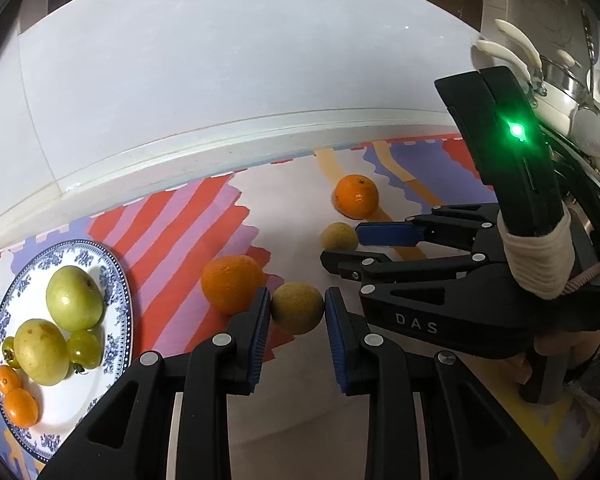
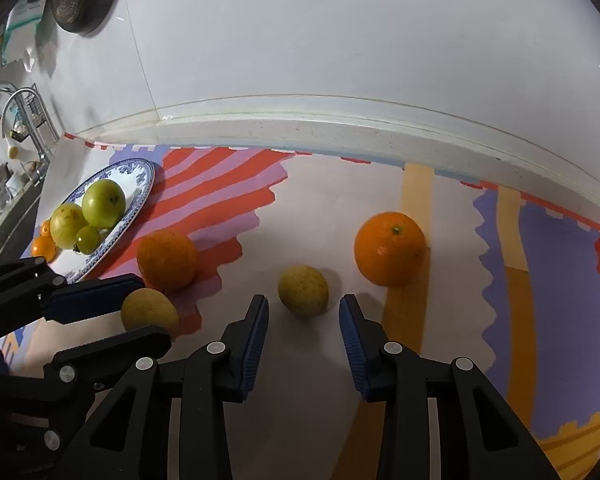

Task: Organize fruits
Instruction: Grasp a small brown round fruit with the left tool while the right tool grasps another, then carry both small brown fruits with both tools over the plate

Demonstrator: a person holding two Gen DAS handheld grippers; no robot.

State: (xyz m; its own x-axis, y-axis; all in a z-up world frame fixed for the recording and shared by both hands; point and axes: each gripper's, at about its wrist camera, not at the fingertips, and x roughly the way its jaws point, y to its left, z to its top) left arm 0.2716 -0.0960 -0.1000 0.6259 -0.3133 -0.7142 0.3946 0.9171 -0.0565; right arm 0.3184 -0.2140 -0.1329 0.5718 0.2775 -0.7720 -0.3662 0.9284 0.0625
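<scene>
left gripper [image 1: 297, 309] was clenched on a small yellow-green fruit [image 1: 297, 307], both blue pads touching its sides; the fruit sat on the patterned mat [image 1: 172, 240], just beside an orange [image 1: 231, 283] on its left. in the right wrist view this held fruit looked slightly egg-shaped, long axis slanting from lower left to upper right; its stem end could not be made out.

right gripper [image 2: 303, 320] stood with its jaws apart around a second small yellow-green fruit [image 2: 303, 290]. the fruit lay at the fingertips, and the pads did not touch it. it looked nearly round, so no clear long axis. a second orange [image 2: 390, 248] lay to its right, stem dimple facing up toward the camera.

blue-and-white plate [image 1: 116, 280] at the mat's left end carried two large green fruits [image 1: 74, 298], two small green tomato-like ones and two small orange ones.

writing: "das" in pale letters on the right gripper's body, left wrist view. a green light [image 1: 517, 132] glowed on the black unit above it. no other label was legible.
</scene>
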